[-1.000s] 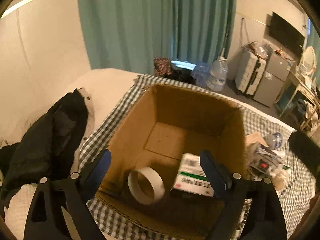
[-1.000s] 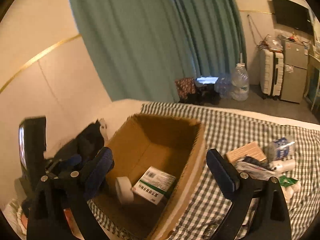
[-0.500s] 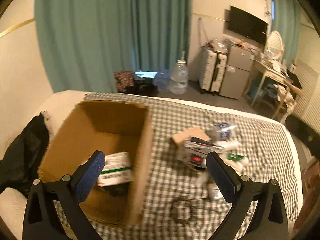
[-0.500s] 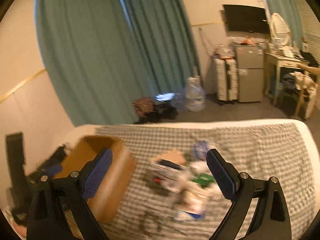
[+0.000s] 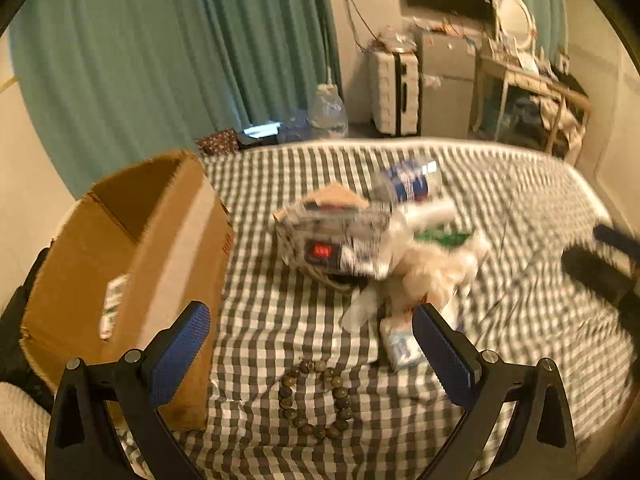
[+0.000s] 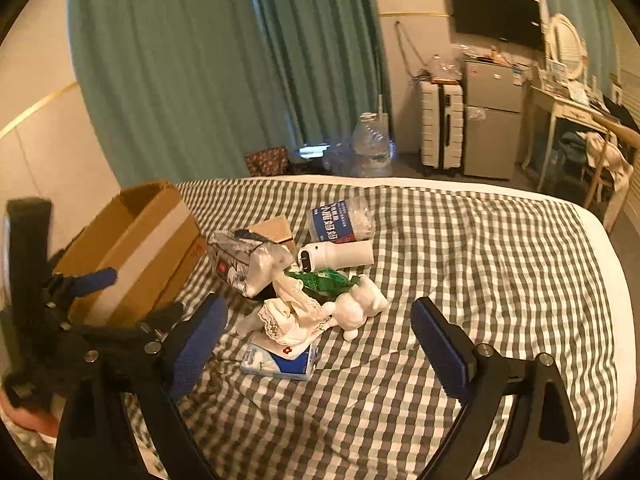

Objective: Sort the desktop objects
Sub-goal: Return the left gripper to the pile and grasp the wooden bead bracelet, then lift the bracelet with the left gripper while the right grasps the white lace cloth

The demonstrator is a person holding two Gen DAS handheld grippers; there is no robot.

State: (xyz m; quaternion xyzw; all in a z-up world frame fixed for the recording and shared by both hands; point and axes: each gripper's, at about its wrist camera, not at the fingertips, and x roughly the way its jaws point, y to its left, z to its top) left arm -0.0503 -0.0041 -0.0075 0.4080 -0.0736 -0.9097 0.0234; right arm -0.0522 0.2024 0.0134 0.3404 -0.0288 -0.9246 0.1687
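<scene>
Both cameras have swung from the box [image 5: 132,264] across to the pile [image 6: 304,280] on the checked cloth. Left gripper [image 5: 312,344] gapes wide, empty, above the beads [image 5: 316,400]. Right gripper [image 6: 320,332], empty, is closing slightly over the tissue pack [image 6: 280,360]. Best to single out one loose piece: the pile is tangled, soft and overlapping.

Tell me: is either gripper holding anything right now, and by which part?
Nothing is held. The left gripper is open and empty; the right gripper is empty too, its jaws closing slightly with nothing between them.
</scene>
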